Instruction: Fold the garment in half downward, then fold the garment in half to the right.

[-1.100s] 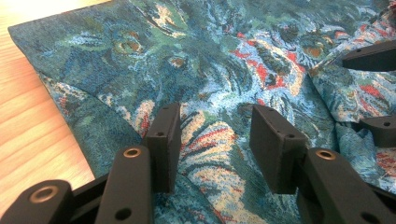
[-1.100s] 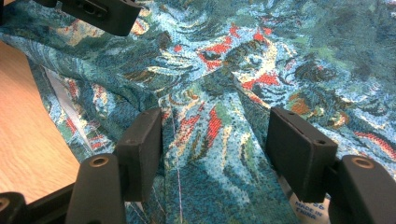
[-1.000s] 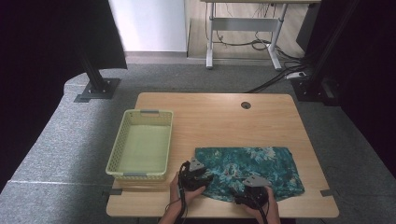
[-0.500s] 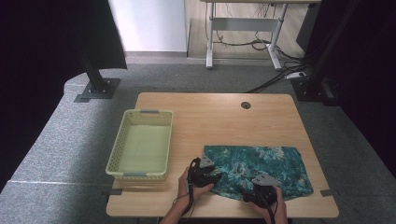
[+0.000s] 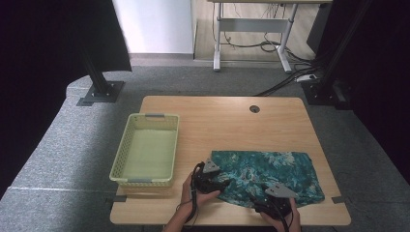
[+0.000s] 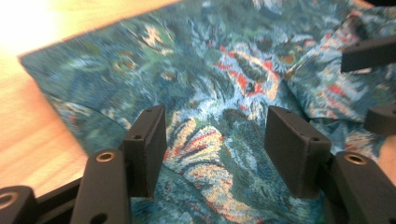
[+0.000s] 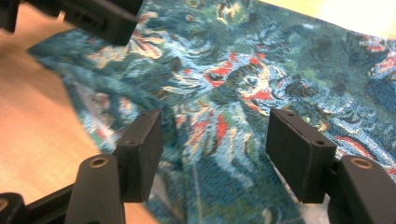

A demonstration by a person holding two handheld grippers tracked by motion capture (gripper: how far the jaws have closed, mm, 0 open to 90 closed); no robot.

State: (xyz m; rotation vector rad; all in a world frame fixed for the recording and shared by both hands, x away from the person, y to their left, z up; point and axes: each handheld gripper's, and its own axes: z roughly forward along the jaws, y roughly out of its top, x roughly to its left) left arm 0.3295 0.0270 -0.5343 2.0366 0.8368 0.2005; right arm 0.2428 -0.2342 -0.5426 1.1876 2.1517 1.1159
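A teal cloth [image 5: 270,169] with a red and white leafy print lies flat on the front right of the wooden table [image 5: 232,121]. My left gripper [image 5: 222,185] sits at the cloth's near left corner. Its jaws have just been opening and now stand apart over the cloth [image 6: 233,70], pinching nothing [image 6: 212,135]. My right gripper [image 5: 261,200] is at the cloth's front edge, open, with the fabric [image 7: 280,70] lying under its spread jaws [image 7: 215,135]. Each gripper view shows the other gripper's black jaws at its edge.
A pale green mesh basket [image 5: 147,117] stands empty on the left side of the table. A cable hole [image 5: 255,108] is near the far edge. A person's hands come in from the front edge. Bare wood lies behind the cloth.
Both hands shifted to the right along the front edge, and the cloth's left edge moved right with them. The left gripper's jaws spread wider.
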